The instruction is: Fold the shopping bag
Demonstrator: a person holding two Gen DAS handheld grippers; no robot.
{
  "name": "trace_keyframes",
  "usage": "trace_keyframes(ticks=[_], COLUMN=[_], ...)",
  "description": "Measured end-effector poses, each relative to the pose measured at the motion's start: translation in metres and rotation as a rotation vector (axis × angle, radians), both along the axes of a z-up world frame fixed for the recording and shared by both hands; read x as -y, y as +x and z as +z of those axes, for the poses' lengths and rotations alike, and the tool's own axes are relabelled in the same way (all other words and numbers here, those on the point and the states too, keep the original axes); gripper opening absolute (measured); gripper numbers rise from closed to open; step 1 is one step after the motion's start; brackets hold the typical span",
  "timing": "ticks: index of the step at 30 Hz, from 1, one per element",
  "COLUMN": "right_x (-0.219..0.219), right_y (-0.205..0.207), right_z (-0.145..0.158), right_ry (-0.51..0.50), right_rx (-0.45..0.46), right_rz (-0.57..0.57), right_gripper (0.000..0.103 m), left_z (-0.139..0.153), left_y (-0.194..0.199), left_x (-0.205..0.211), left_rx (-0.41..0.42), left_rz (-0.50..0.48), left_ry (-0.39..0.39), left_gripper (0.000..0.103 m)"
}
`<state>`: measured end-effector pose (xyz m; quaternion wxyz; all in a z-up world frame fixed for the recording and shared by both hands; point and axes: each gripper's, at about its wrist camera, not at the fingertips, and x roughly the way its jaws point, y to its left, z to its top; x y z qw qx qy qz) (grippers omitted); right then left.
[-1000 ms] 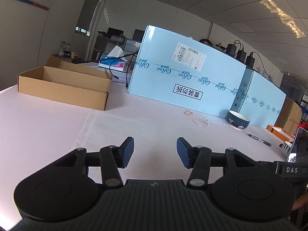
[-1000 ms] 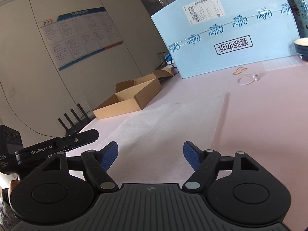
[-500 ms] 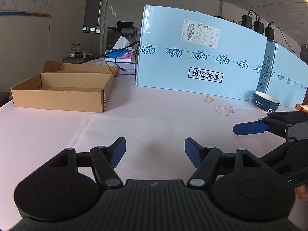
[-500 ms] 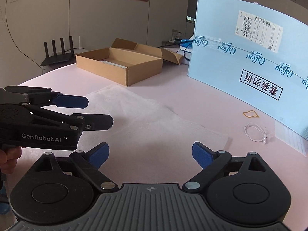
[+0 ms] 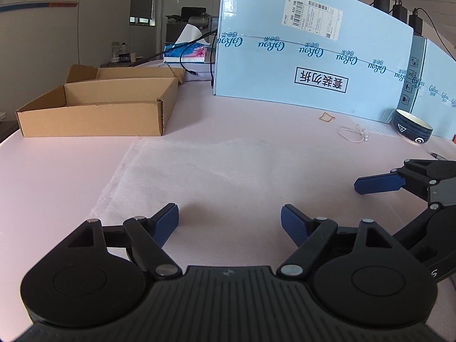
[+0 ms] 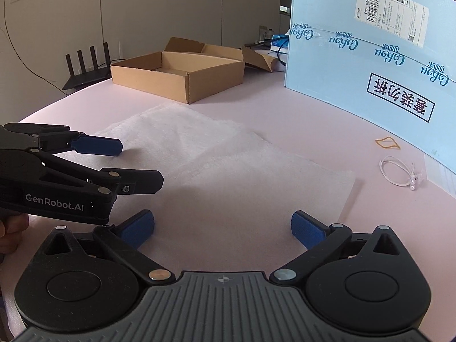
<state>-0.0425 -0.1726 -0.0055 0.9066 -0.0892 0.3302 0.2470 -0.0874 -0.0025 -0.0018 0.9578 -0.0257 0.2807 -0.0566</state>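
We begin at the left: the left gripper [image 5: 229, 219] hangs just above the near edge of the shopping bag [image 5: 216, 171], its blue fingers [image 5: 166, 222] apart and opening further, nothing between them; the bag itself (a thin white non-woven sheet, handles not discernible) lies flat on the pink table [image 5: 57, 176], spread from the near edge toward the cardboard box [image 5: 94, 108]. To the right, the right gripper [image 6: 223, 228] stands over the same near edge with its fingers [image 6: 309, 232] apart and opening, likewise empty; the left gripper [image 6: 125, 165] appears beside it in the right wrist view.

For the step in hand, which we judge to be the first pickup, we advise setting each gripper at a near corner; lower until one finger slides under the edge; close only on the fabric, not on the table; lift both corners together so the fold line stays straight. The sheet is light and will likely shift if one side is pulled first.

Left to right on the surface: the box, a tall light-blue carton [image 5: 310, 57], a rubber band [image 5: 327, 117], a white cord [image 5: 352, 134], a dark bowl [image 5: 412, 125]; the room is an office with a wall poster and a router [image 6: 85, 68].
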Motion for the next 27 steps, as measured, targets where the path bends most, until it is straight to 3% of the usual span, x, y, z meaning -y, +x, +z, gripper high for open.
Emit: trace_keyframes(ticks=[27], right_x=[0.0015], right_y=[0.0025], right_z=[-0.0012], right_ry=[0.001], right_rx=[-0.001], right_rz=[0.001], right_gripper=[0.103], left_z=[-0.0007], left_y=[0.0023], left_x=[0.0007], left_rx=[-0.006], left_rz=[0.029], left_ry=[0.009], left_gripper=[0.081])
